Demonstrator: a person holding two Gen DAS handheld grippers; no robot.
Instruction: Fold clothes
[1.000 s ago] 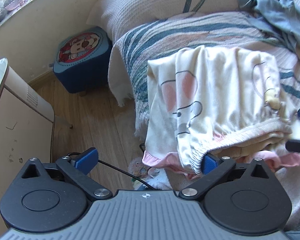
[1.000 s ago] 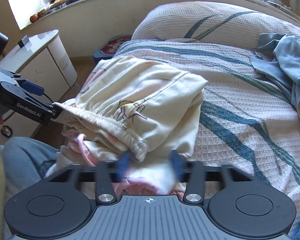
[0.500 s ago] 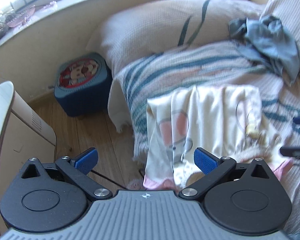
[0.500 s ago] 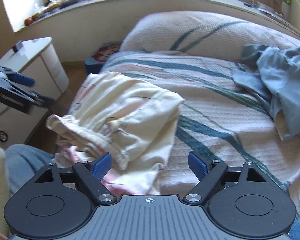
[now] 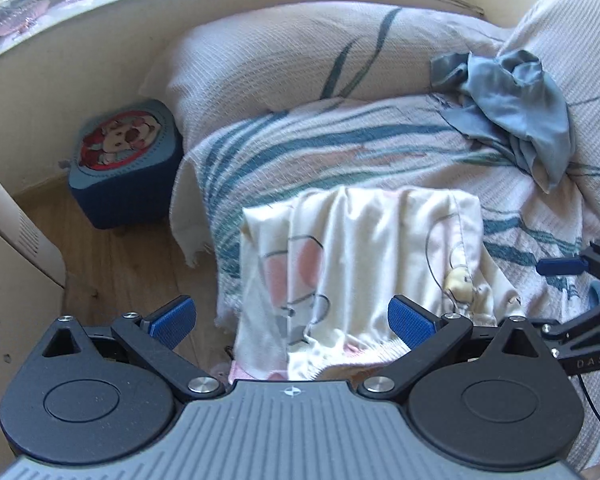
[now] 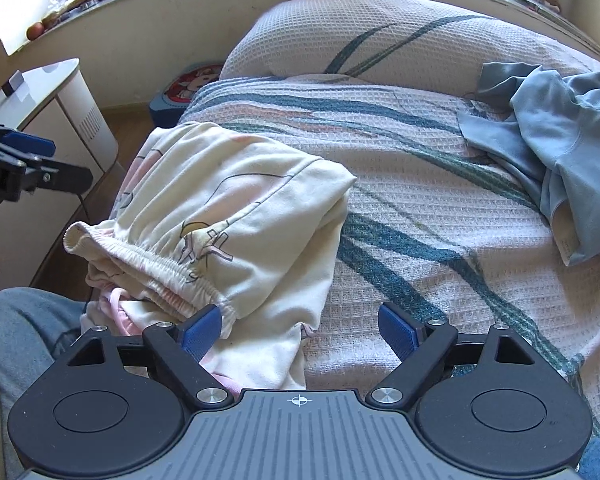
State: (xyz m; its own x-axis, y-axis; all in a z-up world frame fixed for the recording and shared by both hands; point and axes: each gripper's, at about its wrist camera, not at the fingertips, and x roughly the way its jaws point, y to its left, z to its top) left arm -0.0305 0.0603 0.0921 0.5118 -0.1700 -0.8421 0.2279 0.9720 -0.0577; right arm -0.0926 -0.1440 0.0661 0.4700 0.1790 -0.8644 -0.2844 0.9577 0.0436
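I am holding my right gripper (image 6: 300,328) with its jaws spread, freshly widened, gripping nothing; the cream printed pyjama trousers (image 6: 236,216) are lying folded just ahead and left of it on the bed (image 6: 440,240), elastic waistband nearest me. My left gripper (image 5: 292,316) is hanging equally wide above their left edge. The left view is showing the bundle overhanging the bed's edge, perhaps. Farther off, a blue garment (image 6: 572,152) is waiting crumpled.

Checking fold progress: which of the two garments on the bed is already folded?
The cream printed garment at the bed's near edge, doubled over with its elastic waistband showing. The blue garment lies crumpled farther back, near the pillow.
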